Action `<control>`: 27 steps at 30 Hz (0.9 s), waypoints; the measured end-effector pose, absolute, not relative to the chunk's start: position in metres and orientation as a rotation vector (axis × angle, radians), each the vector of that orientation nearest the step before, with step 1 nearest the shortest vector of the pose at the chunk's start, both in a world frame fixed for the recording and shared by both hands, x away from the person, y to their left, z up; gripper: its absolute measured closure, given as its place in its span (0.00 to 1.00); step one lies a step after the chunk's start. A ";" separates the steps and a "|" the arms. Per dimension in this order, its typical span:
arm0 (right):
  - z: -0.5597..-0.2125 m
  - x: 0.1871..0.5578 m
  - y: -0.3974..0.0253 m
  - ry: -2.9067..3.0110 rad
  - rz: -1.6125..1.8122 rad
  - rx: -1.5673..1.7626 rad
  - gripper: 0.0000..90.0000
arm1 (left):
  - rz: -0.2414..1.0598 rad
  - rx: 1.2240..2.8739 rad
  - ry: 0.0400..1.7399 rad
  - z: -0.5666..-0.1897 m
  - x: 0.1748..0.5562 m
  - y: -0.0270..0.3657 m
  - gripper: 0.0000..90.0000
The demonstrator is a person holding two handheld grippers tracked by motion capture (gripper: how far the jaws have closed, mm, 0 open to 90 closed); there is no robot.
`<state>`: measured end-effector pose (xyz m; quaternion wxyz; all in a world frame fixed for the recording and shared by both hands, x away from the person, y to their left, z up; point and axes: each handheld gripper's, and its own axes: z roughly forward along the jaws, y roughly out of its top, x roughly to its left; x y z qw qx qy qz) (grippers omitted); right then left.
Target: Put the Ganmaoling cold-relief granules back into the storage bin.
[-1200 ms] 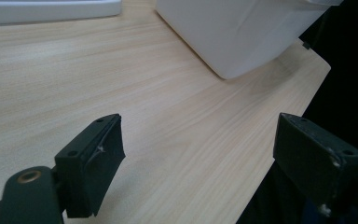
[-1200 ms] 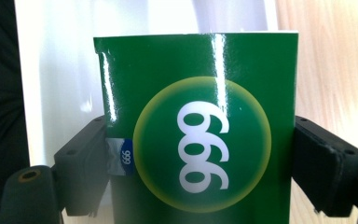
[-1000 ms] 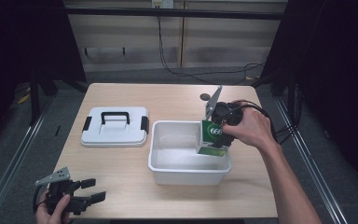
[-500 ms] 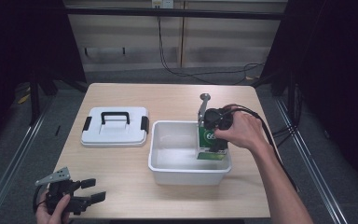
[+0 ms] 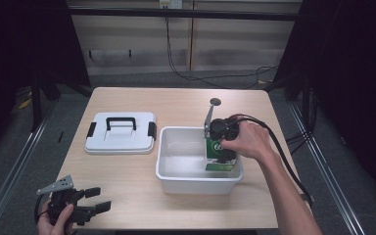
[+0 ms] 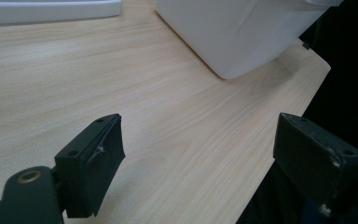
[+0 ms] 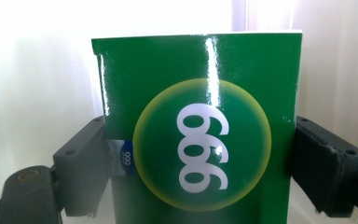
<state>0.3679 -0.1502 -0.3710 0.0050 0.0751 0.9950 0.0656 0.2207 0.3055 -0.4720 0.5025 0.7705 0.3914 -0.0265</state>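
At the near edge of the bench (image 5: 186, 103), the left tongs (image 5: 95, 206) are resting in the person's left hand (image 5: 54, 224) with their jaws standing wide apart and nothing between them. Ahead of these tongs, the white bin (image 5: 196, 172) is sitting on the wood. The right tongs (image 7: 200, 154) are clamping a green carton (image 7: 200, 140), one jaw pressing each side; the carton is standing inside the bin, against its right wall. Well to the left of the right tongs, beside the bin, a white lid (image 5: 121, 133) with a black handle is lying flat.
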 end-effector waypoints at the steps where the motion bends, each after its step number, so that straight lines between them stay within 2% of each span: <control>1: -0.372 0.368 -0.150 3.116 0.199 0.243 0.16 | -0.064 1.861 0.946 -0.472 0.221 0.305 0.18; 27: -0.402 0.369 -0.146 3.157 0.115 0.241 0.16 | -0.059 1.862 0.944 -0.472 0.221 0.306 0.18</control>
